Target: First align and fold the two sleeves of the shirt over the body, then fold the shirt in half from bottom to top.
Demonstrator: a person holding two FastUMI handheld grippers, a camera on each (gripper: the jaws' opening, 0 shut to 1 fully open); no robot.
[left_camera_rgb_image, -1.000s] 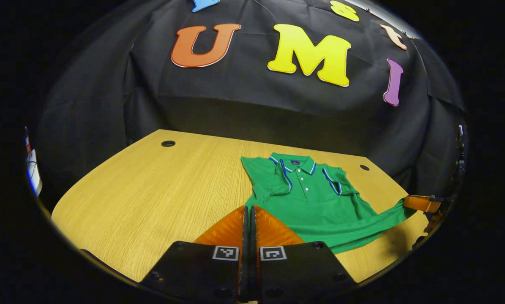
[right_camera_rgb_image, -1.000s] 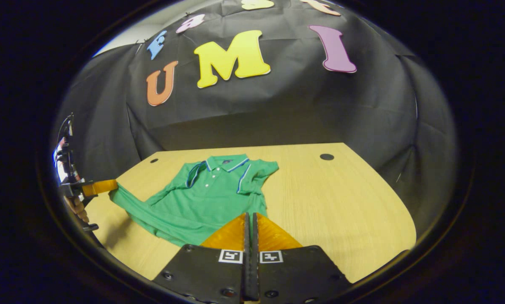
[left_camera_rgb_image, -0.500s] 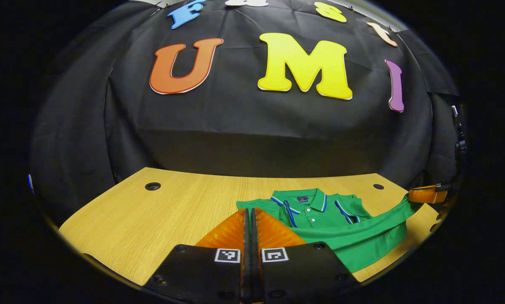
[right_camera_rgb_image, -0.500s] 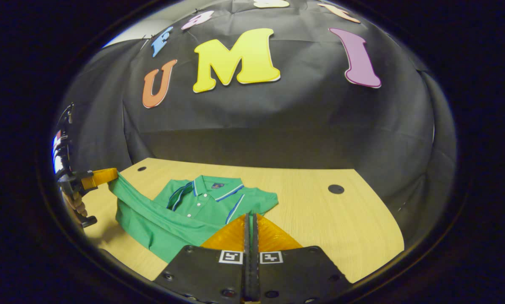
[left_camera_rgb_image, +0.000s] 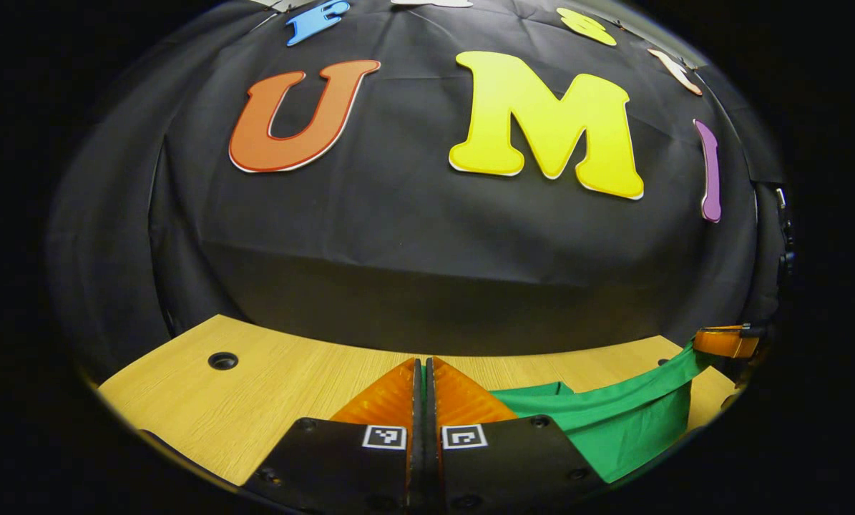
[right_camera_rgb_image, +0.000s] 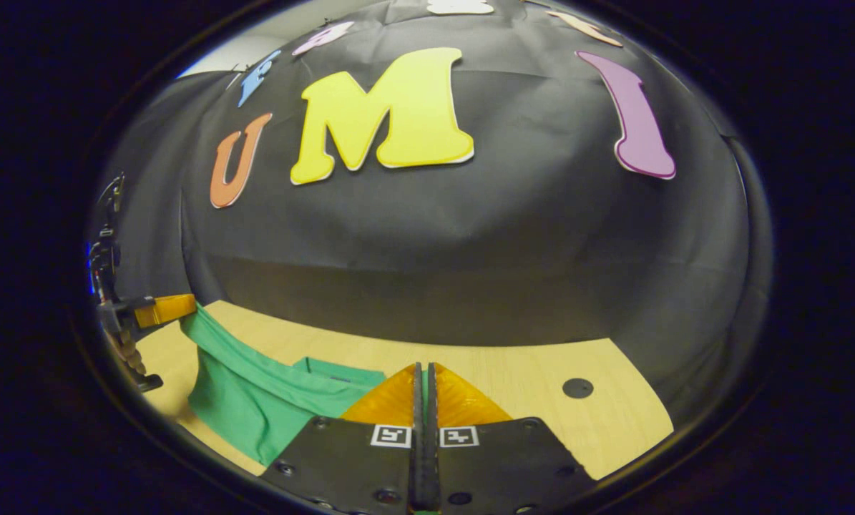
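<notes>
Jaws of both grippers pinched tight on green shirt [left_camera_rgb_image: 613, 422] hem, lifted over wooden table [left_camera_rgb_image: 270, 386], black cloth wall [left_camera_rgb_image: 398, 236] behind

A light wooden table [left_camera_rgb_image: 270, 390] with round holes [left_camera_rgb_image: 223, 360] crossed the lower frame — a green shirt [left_camera_rgb_image: 613, 422] lay at lower right.

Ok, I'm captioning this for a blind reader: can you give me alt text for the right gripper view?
The right gripper, fingers closed, holds the lifted hem of a green shirt above a wooden table. At far left, the left gripper holds the hem's other corner, stretching the fabric between them.
</notes>
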